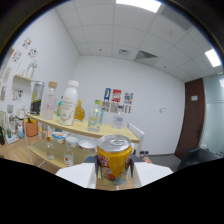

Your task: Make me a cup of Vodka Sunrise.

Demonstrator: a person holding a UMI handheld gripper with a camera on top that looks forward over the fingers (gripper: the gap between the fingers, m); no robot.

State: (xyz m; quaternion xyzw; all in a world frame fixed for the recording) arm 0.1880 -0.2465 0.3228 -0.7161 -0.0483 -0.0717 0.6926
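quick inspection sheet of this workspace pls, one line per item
surface: wooden two-tier shelf table, crowded with containers
job's things: orange drink can upright between the tongs, lifted above the shelf
clutter: white bottle, amber bottle, dark-filled jar, glasses on both tiers
grippers: tongs shut on the can, one finger at each side
cables: nothing seen
surroundings: white wall with posters, dark door, ceiling lights
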